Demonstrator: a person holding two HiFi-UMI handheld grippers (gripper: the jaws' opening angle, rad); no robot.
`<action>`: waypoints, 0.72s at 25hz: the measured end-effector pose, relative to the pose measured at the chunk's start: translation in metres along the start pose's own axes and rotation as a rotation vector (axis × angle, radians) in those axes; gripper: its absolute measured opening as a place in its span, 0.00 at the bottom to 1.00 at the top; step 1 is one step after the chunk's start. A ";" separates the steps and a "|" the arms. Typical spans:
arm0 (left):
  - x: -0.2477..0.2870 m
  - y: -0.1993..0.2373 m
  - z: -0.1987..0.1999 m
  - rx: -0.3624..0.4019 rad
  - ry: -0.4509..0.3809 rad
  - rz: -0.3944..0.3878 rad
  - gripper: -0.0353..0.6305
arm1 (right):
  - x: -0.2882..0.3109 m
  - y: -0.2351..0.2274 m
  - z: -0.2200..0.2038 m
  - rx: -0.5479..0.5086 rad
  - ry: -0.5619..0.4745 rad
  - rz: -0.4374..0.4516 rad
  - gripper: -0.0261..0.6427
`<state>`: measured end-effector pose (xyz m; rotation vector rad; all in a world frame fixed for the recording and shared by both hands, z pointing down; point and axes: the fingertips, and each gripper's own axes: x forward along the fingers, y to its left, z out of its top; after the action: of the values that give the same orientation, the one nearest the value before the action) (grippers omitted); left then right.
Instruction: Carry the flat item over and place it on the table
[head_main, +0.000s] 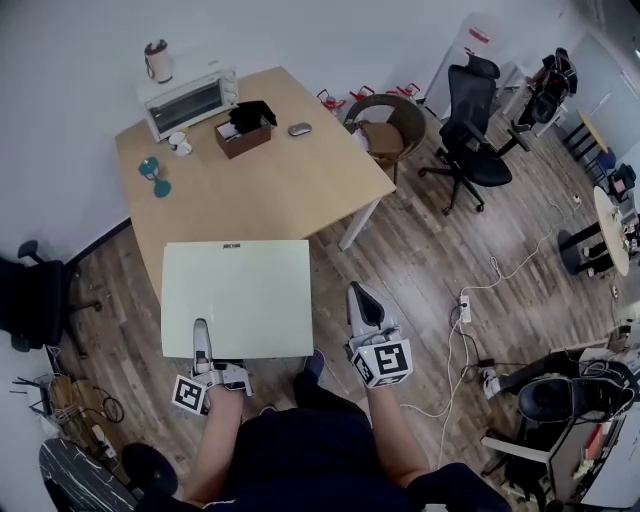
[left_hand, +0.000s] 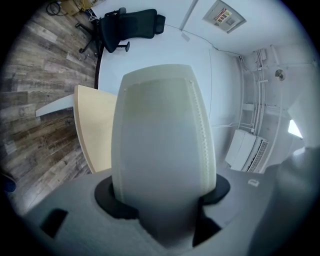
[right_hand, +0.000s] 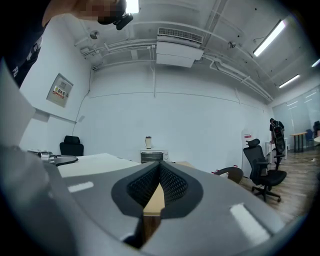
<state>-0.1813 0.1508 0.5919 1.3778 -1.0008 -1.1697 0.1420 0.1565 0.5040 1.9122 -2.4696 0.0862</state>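
Note:
A flat pale green board (head_main: 240, 290) hangs level over the floor, just short of the wooden table (head_main: 270, 195). My left gripper (head_main: 201, 335) is shut on the board's near edge, its upper finger lying on top of the board. In the left gripper view that pale finger (left_hand: 160, 140) fills the middle, with the table (left_hand: 92, 132) beyond it. My right gripper (head_main: 358, 297) is off the board's right corner, apart from it, shut and holding nothing. In the right gripper view my right gripper (right_hand: 160, 169) shows its black pads meeting at their tips.
At the table's far end are a toaster oven (head_main: 188, 100), a kettle (head_main: 157, 60), a brown box (head_main: 243, 132), a mouse (head_main: 299, 129), a cup (head_main: 180, 143) and a teal item (head_main: 155, 178). A round chair (head_main: 388, 120), an office chair (head_main: 472, 140) and a power strip (head_main: 465, 308) lie to the right.

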 end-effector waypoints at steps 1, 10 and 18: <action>0.006 0.000 -0.002 0.002 -0.013 0.001 0.49 | 0.008 -0.004 0.000 0.003 0.001 0.014 0.04; 0.059 0.006 -0.036 0.018 -0.118 -0.012 0.49 | 0.069 -0.056 0.006 0.016 -0.012 0.129 0.04; 0.062 0.004 -0.037 0.050 -0.185 0.005 0.49 | 0.101 -0.066 0.003 0.052 0.000 0.193 0.04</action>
<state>-0.1335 0.0962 0.5875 1.3227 -1.1698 -1.2937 0.1808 0.0422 0.5082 1.6852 -2.6715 0.1545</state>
